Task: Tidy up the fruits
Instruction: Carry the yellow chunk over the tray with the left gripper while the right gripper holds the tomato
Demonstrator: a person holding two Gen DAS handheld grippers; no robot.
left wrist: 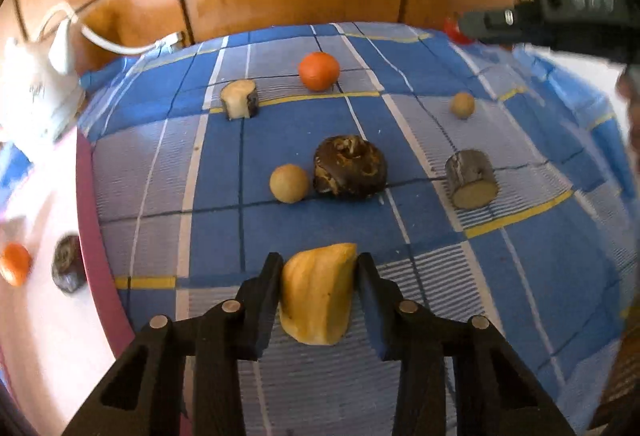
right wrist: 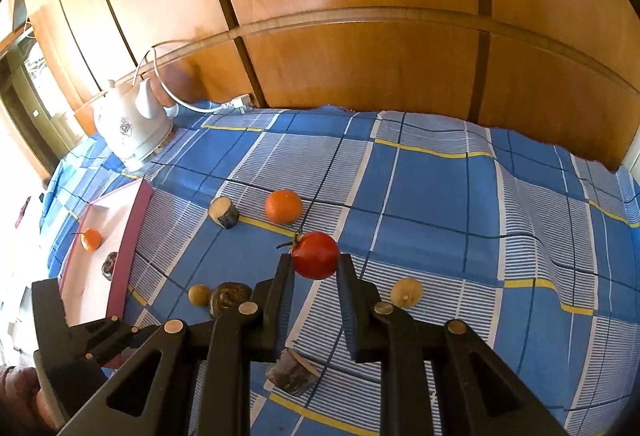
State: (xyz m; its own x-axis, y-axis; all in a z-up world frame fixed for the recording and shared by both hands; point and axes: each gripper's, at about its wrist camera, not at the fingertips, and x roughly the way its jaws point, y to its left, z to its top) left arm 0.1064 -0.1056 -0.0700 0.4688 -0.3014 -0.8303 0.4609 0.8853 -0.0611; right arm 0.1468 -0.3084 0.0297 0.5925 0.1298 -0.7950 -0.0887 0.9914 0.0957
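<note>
Sorting step in hand, apparently with two pickups at once. At the far left edge of the left wrist view: the pink tray (left wrist: 86,220), already holding a small orange fruit (left wrist: 15,264) and a dark fruit (left wrist: 68,270).

Further right, lying apart on the blue checked cloth (left wrist: 520,276) and not yet collected: a cut piece (left wrist: 239,99), an orange (left wrist: 319,71), and a tan ball (left wrist: 289,183) just beside a dark brown fruit (left wrist: 350,167).

At bottom centre: the left gripper (left wrist: 319,258) clamped on the yellow piece (left wrist: 316,292), with both fingers (left wrist: 268,296) touching its sides. Cannot tell whether already off the cloth.

To the right: a cut cylinder (left wrist: 472,179) and a small tan ball (left wrist: 462,105).

In the right wrist view, at centre: the right gripper (right wrist: 315,258) closed on the tomato (right wrist: 316,254), gripped only at the fingertips and held above the cloth.

Probably next: lift the yellow piece straight up, carry it toward the tray on the left, and release it low. Keep the tomato steady meanwhile, as such a shallow grip could slip.
</note>
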